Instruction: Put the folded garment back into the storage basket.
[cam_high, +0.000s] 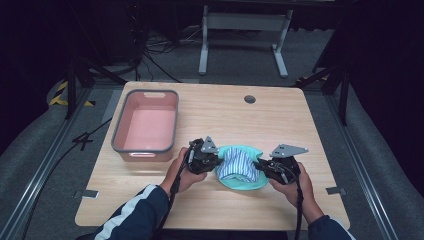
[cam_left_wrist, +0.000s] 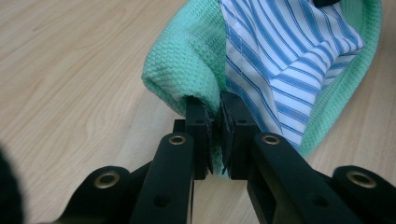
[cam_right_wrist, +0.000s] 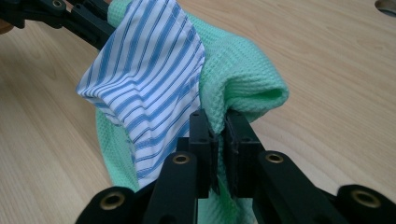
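Observation:
A mint-green waffle cloth (cam_high: 241, 177) with a blue-and-white striped cloth (cam_high: 239, 164) bundled inside it hangs between my two grippers near the table's front edge. My left gripper (cam_high: 216, 161) is shut on the bundle's left edge; in the left gripper view its jaws pinch the green cloth (cam_left_wrist: 187, 60) beside the striped cloth (cam_left_wrist: 289, 60). My right gripper (cam_high: 257, 165) is shut on the right edge; in the right gripper view the green cloth (cam_right_wrist: 243, 79) folds over its jaws, with the striped cloth (cam_right_wrist: 144, 79) to the left. The left gripper's jaws show at the top left there.
A pink bin with a grey rim (cam_high: 118, 131) stands on the wooden table (cam_high: 225, 115) at the left, with nothing inside it. A round cable hole (cam_high: 249, 99) sits near the far edge. A desk frame (cam_high: 245, 30) stands on the floor beyond.

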